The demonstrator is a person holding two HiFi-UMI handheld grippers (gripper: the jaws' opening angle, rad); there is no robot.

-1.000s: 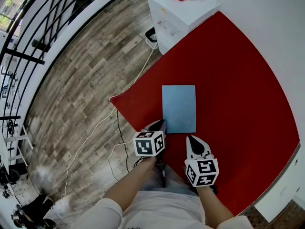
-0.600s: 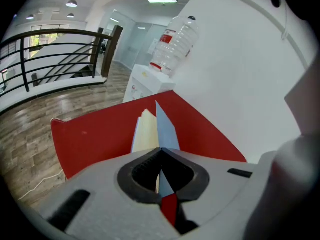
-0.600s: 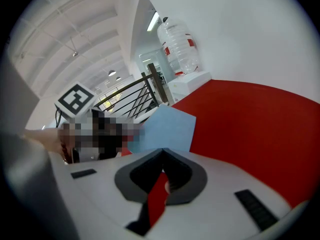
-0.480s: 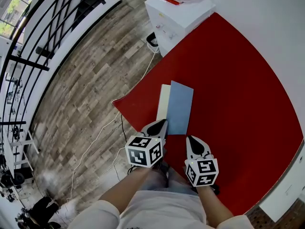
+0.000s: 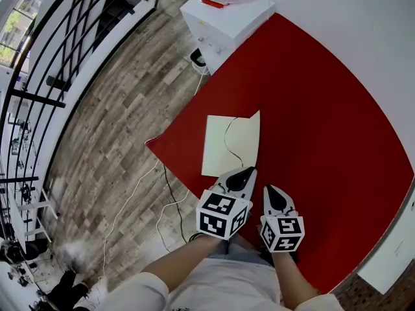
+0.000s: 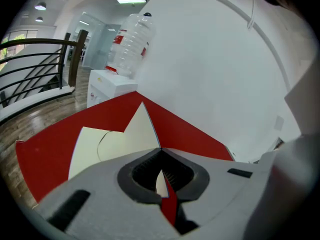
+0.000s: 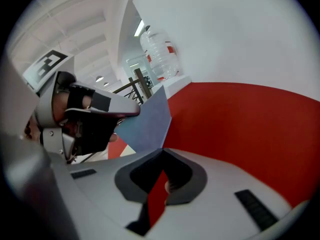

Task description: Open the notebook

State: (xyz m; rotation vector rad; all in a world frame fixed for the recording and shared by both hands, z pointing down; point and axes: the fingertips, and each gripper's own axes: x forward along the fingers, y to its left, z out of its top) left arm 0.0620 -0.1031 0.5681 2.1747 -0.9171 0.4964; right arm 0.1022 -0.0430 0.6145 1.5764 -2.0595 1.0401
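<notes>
1. The left gripper (image 5: pixel 249 172) has a light grey shell with black ribbed jaw linings.
2. The right gripper (image 5: pixel 270 188) is of matching build.
3. Each carries a white cube (image 5: pixel 222 214) printed with black square markers.
4. The sleeves (image 5: pixel 139 289) are white.

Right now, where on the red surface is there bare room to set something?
Bare: the red surface right of the notebook up to the wall, and between notebook and cabinet. Crowded: the notebook's near end, by the left gripper and right gripper.
</notes>
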